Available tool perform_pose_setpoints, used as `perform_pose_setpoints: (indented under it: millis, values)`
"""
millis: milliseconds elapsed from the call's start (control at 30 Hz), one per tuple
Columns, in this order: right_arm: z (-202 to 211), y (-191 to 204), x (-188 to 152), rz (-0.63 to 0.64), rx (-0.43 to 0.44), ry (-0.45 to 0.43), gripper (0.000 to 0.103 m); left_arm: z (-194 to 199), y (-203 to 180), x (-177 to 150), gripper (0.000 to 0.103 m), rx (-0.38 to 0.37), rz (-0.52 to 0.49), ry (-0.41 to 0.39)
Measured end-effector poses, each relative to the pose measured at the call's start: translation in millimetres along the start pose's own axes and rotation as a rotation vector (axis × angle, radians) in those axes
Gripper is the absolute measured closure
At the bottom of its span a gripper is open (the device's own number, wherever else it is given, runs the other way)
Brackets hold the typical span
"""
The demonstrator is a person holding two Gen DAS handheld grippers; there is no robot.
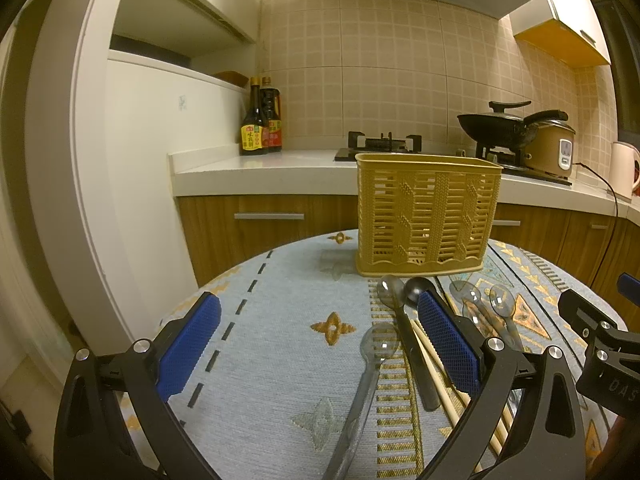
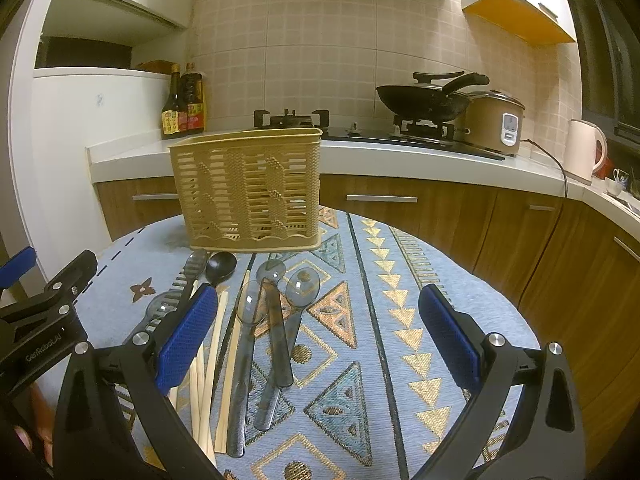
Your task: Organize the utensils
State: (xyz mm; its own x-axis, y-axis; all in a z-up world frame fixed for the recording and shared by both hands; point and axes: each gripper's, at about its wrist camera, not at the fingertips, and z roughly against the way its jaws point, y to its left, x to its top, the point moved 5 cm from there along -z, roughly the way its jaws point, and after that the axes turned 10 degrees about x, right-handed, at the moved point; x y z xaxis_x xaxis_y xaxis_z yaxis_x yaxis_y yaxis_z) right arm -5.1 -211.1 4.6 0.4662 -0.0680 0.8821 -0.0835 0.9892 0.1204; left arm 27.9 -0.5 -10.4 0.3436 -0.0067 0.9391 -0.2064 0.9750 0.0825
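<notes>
A tan slatted utensil basket [image 1: 427,216] [image 2: 248,188] stands upright at the far side of the round table. In front of it lie several clear plastic spoons [image 2: 276,320] [image 1: 374,364], a dark metal spoon [image 1: 414,292] [image 2: 220,266] and wooden chopsticks [image 2: 214,356] [image 1: 440,372]. My left gripper [image 1: 320,344] is open above the cloth, with a clear spoon between its fingers on the table. My right gripper [image 2: 320,336] is open over the clear spoons and holds nothing. Each gripper's body shows at the edge of the other's view.
The table wears a blue patterned cloth [image 2: 400,320]. Behind it runs a kitchen counter [image 1: 256,168] with sauce bottles [image 1: 260,120], a gas hob [image 2: 292,120], a black wok [image 2: 424,100], a rice cooker [image 2: 496,124] and a kettle [image 2: 584,152]. Wood cabinet fronts stand below.
</notes>
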Motion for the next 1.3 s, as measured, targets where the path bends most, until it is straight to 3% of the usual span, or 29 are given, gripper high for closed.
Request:
perform_pose_setpoints:
  millis: [1000,1133,1300]
  values:
    - [-0.8,-1.3,-2.1,-0.005,-0.01,-0.003,0.007,-1.0,-0.9,-0.3,0.007,-0.016,0.013,0.008]
    - [-2.1,-13.4,-2.2,-0.062,0.002,0.011,0.007,-10.0,2.6,-4.6,0.008,-0.121,0.033,0.093]
    - [-15.3,-30.1,-0.8,-0.161,0.082,0.147,0.007,-31.6,12.0,2.3,0.009,-0.261,0.016,0.241]
